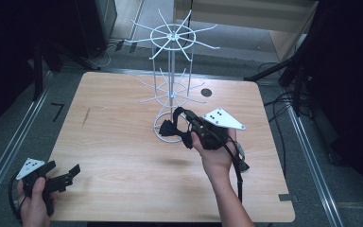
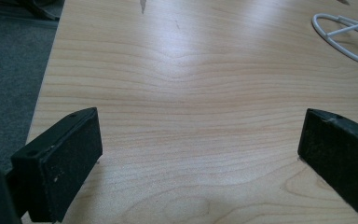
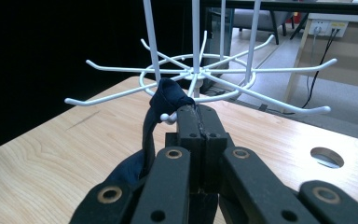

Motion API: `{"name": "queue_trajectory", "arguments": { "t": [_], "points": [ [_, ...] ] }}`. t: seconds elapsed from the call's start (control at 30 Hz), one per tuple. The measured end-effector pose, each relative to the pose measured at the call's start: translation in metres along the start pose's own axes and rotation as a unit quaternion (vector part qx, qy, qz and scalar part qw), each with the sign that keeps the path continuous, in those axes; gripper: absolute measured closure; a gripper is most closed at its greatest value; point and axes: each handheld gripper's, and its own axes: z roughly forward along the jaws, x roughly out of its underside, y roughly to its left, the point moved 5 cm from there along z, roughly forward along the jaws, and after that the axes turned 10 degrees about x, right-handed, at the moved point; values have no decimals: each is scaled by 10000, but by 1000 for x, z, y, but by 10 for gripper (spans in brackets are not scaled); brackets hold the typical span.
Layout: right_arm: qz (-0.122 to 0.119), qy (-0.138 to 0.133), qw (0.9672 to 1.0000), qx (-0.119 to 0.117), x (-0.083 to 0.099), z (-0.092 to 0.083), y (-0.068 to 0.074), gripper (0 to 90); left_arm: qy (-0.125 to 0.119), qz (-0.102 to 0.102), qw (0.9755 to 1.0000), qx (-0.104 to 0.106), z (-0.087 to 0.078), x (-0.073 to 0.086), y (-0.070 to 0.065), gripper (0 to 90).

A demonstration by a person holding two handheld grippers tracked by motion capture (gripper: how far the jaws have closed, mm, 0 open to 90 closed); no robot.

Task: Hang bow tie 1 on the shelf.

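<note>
Right gripper (image 3: 196,112) is clenched on one dark bow tie (image 3: 168,100), whose strap loop sits over a hook tip of the one white wire rack (image 3: 196,72) just ahead of my jaws. I judge hanging nearly done; releasing remains. Left gripper (image 2: 198,154) idles released, well apart over the table (image 2: 177,70).

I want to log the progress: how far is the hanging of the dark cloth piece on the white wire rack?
Done: the right gripper is shut on the dark cloth piece and holds it at the lower ring of the white wire rack. In hand: its loop sits at a hook tip. Left: slide it on and release. The left gripper waits open over the table.
</note>
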Motion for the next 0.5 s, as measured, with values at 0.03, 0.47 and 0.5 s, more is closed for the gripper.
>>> {"name": "queue_trajectory", "arguments": {
  "t": [0.03, 0.47, 0.5],
  "points": [
    [18, 8, 10000, -10, 1, 1, 0, 900, 4, 1, 10000, 1, 0, 0, 0, 0],
    [226, 55, 9997, -78, 5, 14, -1, 900, 7, 14, 10000, -12, 0, 0, 0, 0],
    [238, 86, 9996, -95, 6, 15, -1, 886, 11, 22, 10000, -4, 0, 0, 0, 0]
  ]
}}
